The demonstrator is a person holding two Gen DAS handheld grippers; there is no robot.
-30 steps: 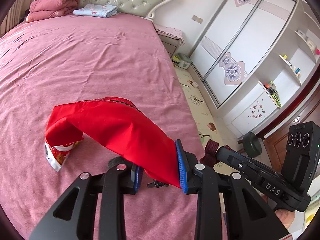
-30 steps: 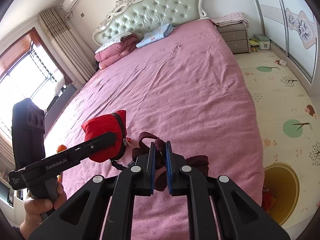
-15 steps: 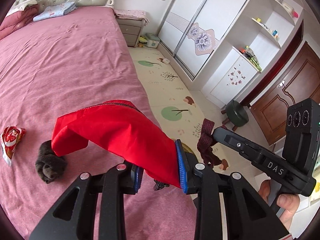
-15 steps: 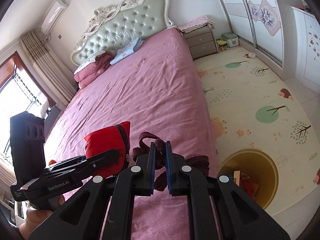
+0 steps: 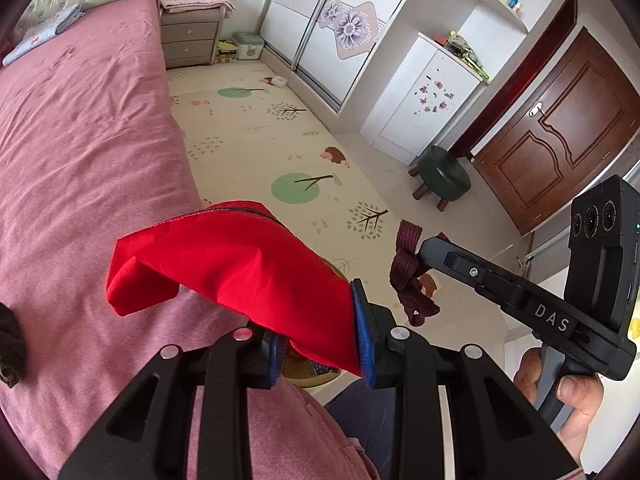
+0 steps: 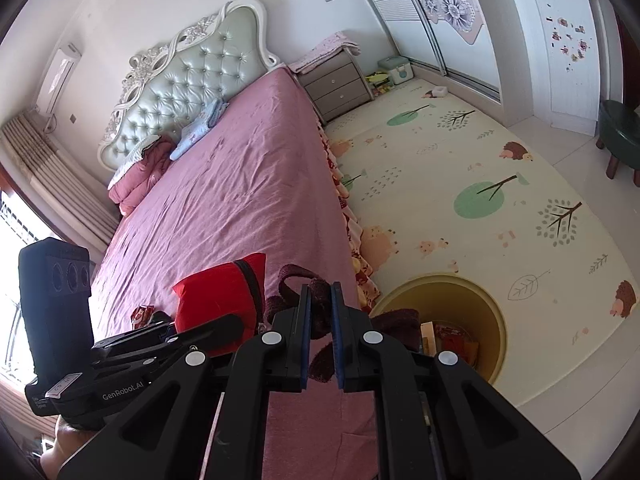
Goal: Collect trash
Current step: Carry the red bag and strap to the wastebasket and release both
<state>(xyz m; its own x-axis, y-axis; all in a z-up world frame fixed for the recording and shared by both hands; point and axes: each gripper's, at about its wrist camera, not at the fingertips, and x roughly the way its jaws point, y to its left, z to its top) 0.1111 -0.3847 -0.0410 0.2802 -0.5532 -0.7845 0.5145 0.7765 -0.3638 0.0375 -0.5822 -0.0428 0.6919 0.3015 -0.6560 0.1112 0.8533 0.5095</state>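
Note:
My left gripper (image 5: 320, 344) is shut on a red fabric pouch (image 5: 236, 256) with a zipper, held above the bed's edge; the pouch also shows in the right wrist view (image 6: 224, 292). My right gripper (image 6: 320, 312) is shut on a dark maroon knitted cloth (image 6: 316, 300), which hangs from it in the left wrist view (image 5: 408, 276). A yellow trash bin (image 6: 492, 316) with wrappers inside stands on the floor just right of the bed, below and right of the right gripper. A red snack wrapper (image 6: 142, 314) lies on the bed behind the left gripper.
The pink bed (image 6: 240, 184) fills the left. A dark wad (image 5: 10, 340) lies on it at the far left. A patterned play mat (image 6: 500, 184), a green stool (image 5: 442, 172), a nightstand (image 6: 340, 84) and wardrobes (image 5: 320, 28) surround the floor.
Both grippers have swung right, from over the bed toward its edge and the floor. The yellow bin now sits closer below the right gripper. Both holds are unchanged.

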